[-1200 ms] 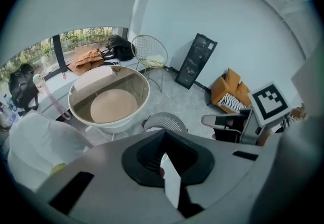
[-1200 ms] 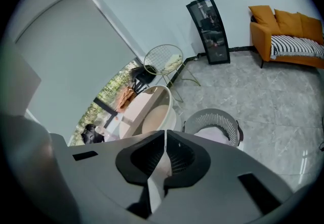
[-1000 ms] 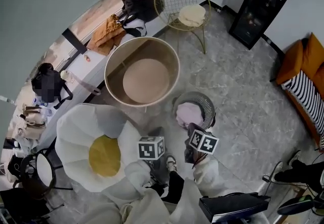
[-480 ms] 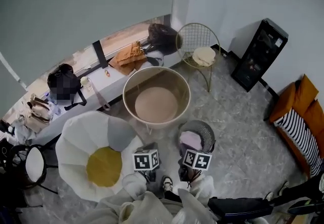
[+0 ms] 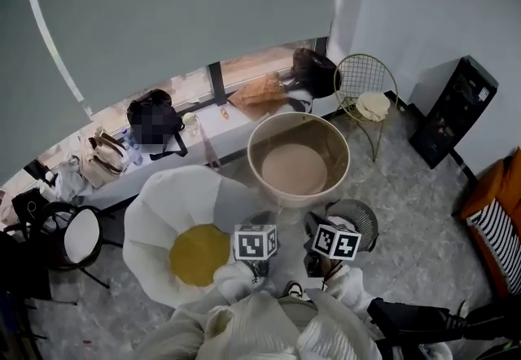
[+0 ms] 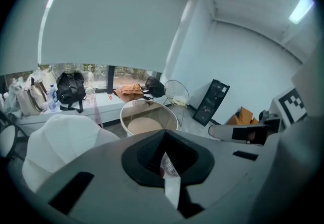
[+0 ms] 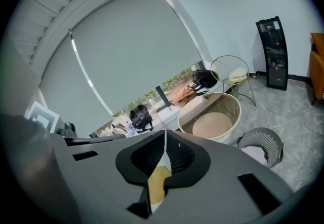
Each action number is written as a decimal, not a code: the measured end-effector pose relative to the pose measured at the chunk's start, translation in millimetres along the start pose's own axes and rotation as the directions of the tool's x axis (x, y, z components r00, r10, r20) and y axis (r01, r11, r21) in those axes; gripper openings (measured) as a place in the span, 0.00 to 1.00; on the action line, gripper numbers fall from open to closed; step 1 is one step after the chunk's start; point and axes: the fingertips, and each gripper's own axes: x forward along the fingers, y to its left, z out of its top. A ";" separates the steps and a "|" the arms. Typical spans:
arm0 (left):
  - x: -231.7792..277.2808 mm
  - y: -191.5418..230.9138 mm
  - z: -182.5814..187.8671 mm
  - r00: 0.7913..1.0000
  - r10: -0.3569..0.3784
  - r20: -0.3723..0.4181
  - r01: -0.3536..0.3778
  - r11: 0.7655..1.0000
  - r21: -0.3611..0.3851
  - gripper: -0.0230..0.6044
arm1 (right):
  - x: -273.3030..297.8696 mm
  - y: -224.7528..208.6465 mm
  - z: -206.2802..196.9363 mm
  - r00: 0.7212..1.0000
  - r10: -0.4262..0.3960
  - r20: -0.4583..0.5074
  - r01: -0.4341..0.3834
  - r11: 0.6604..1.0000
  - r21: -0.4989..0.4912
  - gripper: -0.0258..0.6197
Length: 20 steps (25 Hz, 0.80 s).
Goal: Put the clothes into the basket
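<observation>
A grey mesh basket [image 5: 364, 220] stands on the floor by my feet, with a pale pink garment [image 7: 253, 155] lying in it. In the right gripper view the basket [image 7: 263, 142] sits low at the right. My right gripper [image 5: 316, 265] hangs just left of the basket's near rim, jaws shut with nothing between them. My left gripper [image 5: 260, 270] is beside it, over the edge of the white chair, also shut and empty. An orange garment [image 5: 262, 91] lies on the window sill and a cream one [image 5: 373, 104] on the wire chair.
A big round beige tub [image 5: 298, 156] stands behind the basket. A white egg-shaped seat with a yellow cushion [image 5: 198, 254] fills the left. Bags [image 5: 153, 120] line the sill. A black cabinet [image 5: 454, 110] and an orange sofa [image 5: 495, 212] are at the right.
The head view has tipped up, showing more blind and sill. Both grippers have risen and drawn back from the basket, still shut and empty.
</observation>
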 end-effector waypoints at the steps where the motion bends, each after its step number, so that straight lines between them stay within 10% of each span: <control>1: -3.0 4.0 -0.5 1.000 0.006 0.003 -0.006 1.000 0.001 0.03 | 1.9 5.7 -1.6 1.000 0.010 -0.004 -0.010 1.000 -0.008 0.08; 20: -16.8 25.0 -24.2 0.999 0.040 -0.025 -0.041 0.998 -0.043 0.03 | 7.0 29.3 -34.5 0.994 0.028 -0.102 -0.038 0.994 -0.103 0.08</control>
